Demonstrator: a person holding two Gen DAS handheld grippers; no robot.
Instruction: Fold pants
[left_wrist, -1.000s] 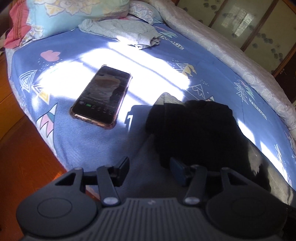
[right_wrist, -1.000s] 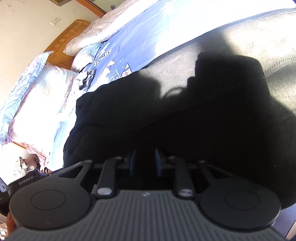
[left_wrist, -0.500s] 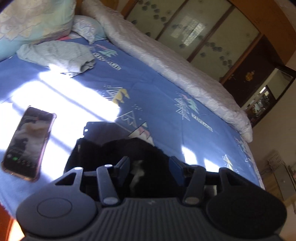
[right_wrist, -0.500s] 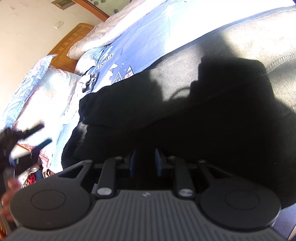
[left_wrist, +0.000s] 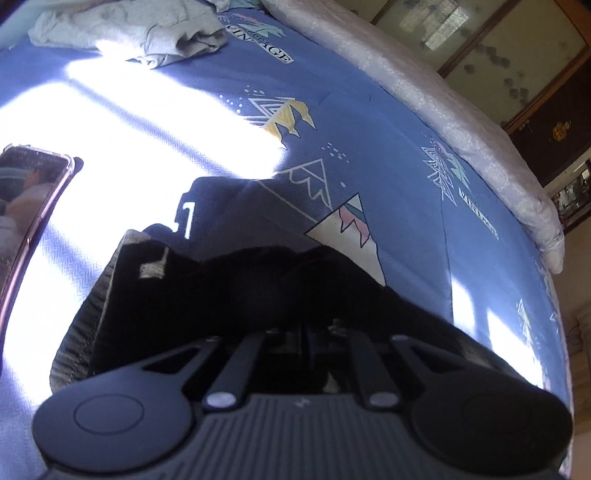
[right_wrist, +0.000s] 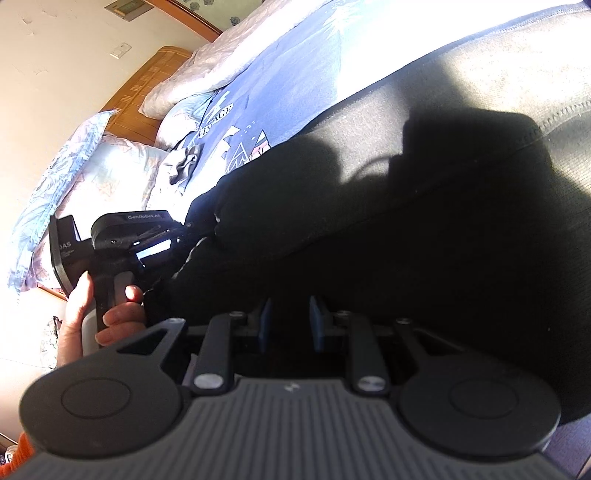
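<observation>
Black pants (left_wrist: 258, 288) lie bunched on a blue patterned bedsheet (left_wrist: 369, 147), half in sun and half in shadow. My left gripper (left_wrist: 306, 338) sits low over their near edge, its fingers drawn together on the dark cloth. In the right wrist view the left gripper (right_wrist: 184, 230), held by a hand (right_wrist: 110, 317), bites the left edge of the pants (right_wrist: 406, 221). My right gripper (right_wrist: 290, 325) is at the pants' near side. Its blue pads (right_wrist: 264, 325) stand a little apart with black fabric filling the gap.
A phone (left_wrist: 29, 206) in a pink case lies on the sheet at the left. A crumpled grey garment (left_wrist: 129, 33) sits at the far end, a rolled pale quilt (left_wrist: 443, 110) runs along the far side, and pillows (right_wrist: 92, 166) lean on a wooden headboard (right_wrist: 147, 81).
My left gripper has swung right, off the phone's side and over the pants' edge, and its jaws have shut. It has come into the right wrist view. The right gripper has kept still.
</observation>
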